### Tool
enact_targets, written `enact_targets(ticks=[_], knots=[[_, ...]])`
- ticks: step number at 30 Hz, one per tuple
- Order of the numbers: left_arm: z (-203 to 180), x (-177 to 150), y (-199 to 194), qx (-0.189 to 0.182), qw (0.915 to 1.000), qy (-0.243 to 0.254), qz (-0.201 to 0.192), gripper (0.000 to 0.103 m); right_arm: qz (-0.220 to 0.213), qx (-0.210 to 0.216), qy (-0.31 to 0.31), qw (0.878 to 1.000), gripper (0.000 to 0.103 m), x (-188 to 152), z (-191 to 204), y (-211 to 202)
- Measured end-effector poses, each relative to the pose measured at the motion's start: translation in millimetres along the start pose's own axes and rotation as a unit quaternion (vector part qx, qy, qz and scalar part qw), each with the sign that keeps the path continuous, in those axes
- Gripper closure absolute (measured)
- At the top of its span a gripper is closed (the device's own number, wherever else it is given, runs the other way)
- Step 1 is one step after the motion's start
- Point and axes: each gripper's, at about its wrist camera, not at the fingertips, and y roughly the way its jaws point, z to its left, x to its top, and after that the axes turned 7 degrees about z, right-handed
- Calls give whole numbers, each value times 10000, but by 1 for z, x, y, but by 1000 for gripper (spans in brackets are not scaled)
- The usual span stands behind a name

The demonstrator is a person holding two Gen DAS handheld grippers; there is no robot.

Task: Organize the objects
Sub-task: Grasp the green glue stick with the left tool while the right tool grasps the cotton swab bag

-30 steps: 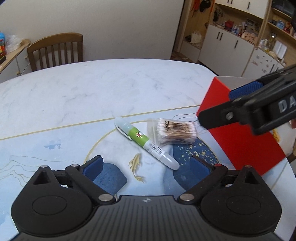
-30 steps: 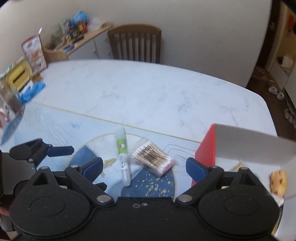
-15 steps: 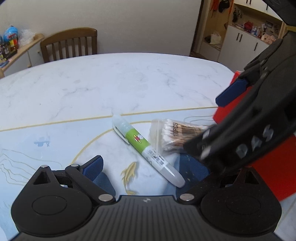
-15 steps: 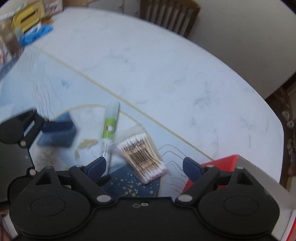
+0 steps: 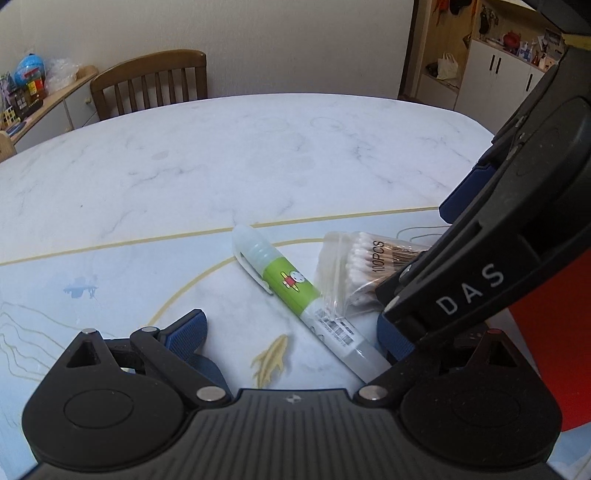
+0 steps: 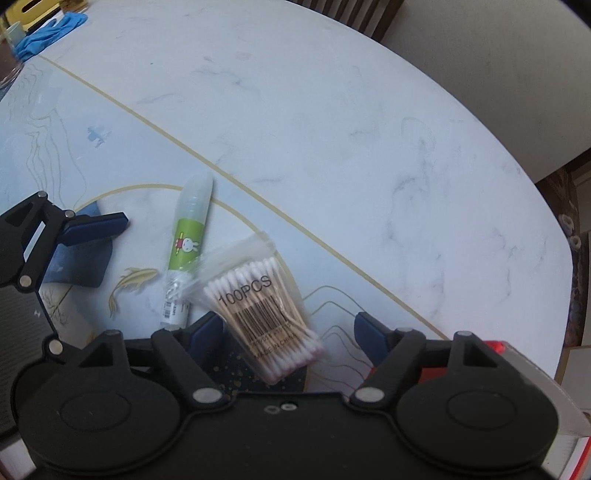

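Observation:
A clear bag of cotton swabs (image 6: 264,314) marked 100PCS lies on the table mat; it also shows in the left wrist view (image 5: 369,269). A white and green glue pen (image 6: 186,247) lies just left of it and partly under its edge, also in the left wrist view (image 5: 295,295). My right gripper (image 6: 290,328) is open, low over the bag, one finger on each side of it. My left gripper (image 5: 291,334) is open, with the pen's near end between its fingers. The right gripper's body (image 5: 498,251) covers part of the bag in the left wrist view.
A red box (image 5: 546,332) with an open white flap (image 6: 543,373) stands at the right of the swabs. The round marble table (image 5: 258,147) stretches beyond. A wooden chair (image 5: 151,85) stands at its far side. Blue cloth (image 6: 48,33) lies far left.
My right gripper has come down and forward over the swab bag, which now lies between its fingers. My left gripper has moved closer to the pen.

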Motion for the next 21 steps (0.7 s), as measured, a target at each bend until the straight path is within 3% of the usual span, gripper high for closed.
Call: enact_targets(ticks=[6, 16, 19, 21], knots=[[17, 4, -1, -114, 9999, -17, -34, 4, 60, 219, 248, 9994, 26, 4, -4, 5], [66, 4, -4, 5, 10000, 39, -55, 8, 48, 523, 653, 9965, 31, 4, -1, 13], [70, 5, -5, -155, 9995, 216, -143, 17, 14, 566, 745, 9956, 38, 2, 3, 14], [69, 5, -6, -212, 9988, 384, -195, 33, -14, 554, 787, 9954, 41, 0, 6, 15]])
